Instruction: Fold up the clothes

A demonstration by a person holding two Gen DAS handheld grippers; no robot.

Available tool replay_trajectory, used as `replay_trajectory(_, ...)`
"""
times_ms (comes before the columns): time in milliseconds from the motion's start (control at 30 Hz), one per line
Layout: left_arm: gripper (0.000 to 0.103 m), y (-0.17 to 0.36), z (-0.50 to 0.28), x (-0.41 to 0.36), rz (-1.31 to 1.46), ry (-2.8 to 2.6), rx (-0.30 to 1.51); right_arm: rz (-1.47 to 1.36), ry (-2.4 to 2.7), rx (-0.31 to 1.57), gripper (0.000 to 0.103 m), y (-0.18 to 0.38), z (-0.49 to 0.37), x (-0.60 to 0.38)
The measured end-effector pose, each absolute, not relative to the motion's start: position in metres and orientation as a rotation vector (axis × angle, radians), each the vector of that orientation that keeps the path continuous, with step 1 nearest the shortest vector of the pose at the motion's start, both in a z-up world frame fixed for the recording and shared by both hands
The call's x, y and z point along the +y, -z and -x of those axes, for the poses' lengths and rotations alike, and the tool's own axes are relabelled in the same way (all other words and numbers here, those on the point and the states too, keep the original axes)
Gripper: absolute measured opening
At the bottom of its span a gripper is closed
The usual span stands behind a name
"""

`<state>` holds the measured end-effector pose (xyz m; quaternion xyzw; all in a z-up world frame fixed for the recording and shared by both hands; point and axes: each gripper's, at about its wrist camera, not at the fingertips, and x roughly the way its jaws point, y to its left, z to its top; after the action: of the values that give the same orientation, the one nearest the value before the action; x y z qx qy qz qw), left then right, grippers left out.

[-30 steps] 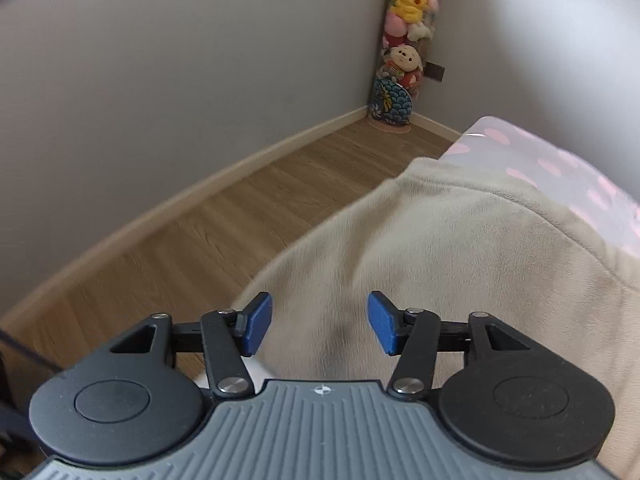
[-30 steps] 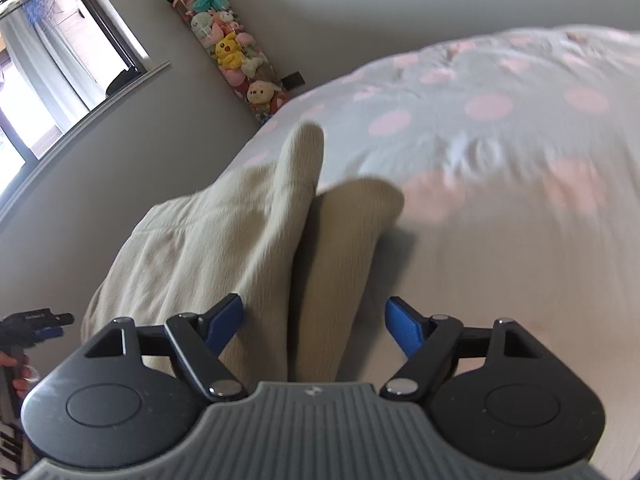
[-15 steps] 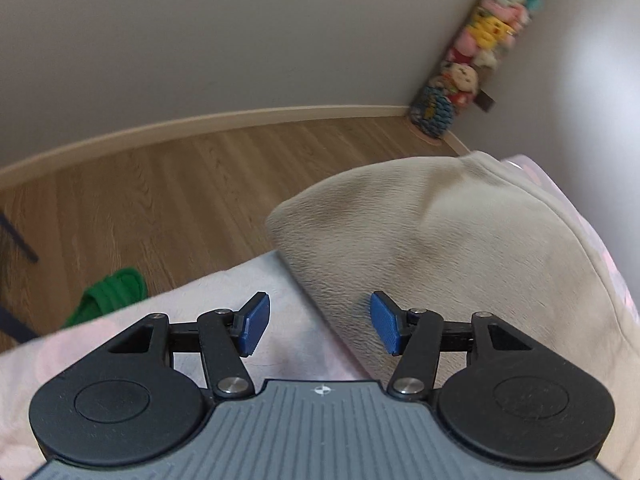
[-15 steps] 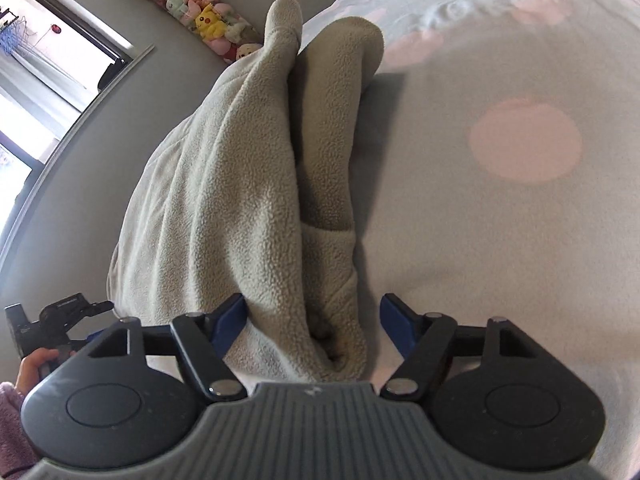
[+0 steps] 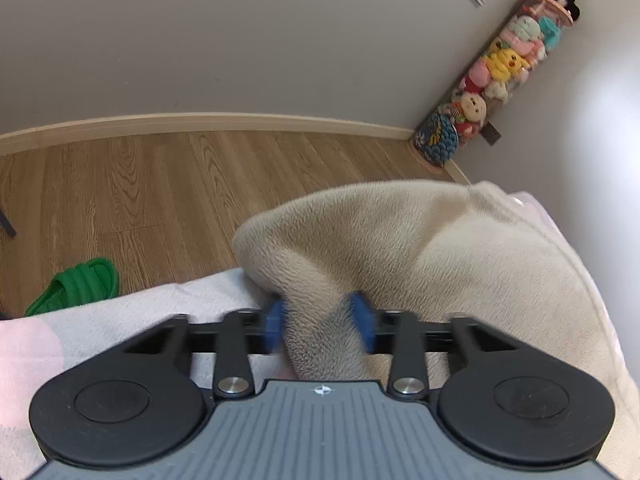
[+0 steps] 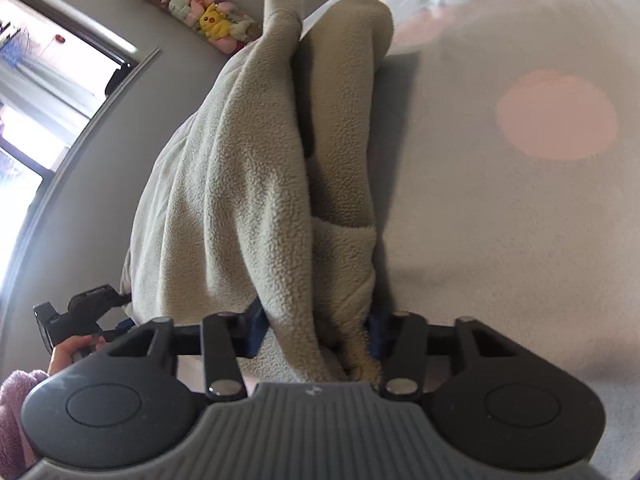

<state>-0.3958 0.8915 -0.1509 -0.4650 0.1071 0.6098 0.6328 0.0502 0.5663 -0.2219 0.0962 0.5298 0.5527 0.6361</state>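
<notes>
Beige fleece garment [image 6: 256, 184] lying bunched on the bed's dotted cover [image 6: 520, 216], near its left edge. Left hand-held gripper [image 5: 320, 322] closing on a near fold of the fleece, blue pads [image 5: 362, 320] blurred but seemingly pressing the cloth. Right hand-held gripper [image 6: 316, 330] closing too, a thick bundle of the same fleece filling the gap and touching both pads. Green slipper [image 5: 76, 286] on the wooden floor [image 5: 160, 184], left. Tube of plush toys [image 5: 492, 76] in the far corner.
</notes>
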Motion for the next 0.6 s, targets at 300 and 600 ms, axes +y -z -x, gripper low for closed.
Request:
replay_trajectory(300,0.009,0.081,0.389,0.877,0.886,-1.408,0.268,-0.296,-1.327,1.195,0.025,0.161,-0.052,0.561)
replay_trajectory(600,0.009,0.044,0.419,0.821,0.856,-1.396,0.323,-0.287,-1.384,1.247,0.024,0.129,-0.031,0.511)
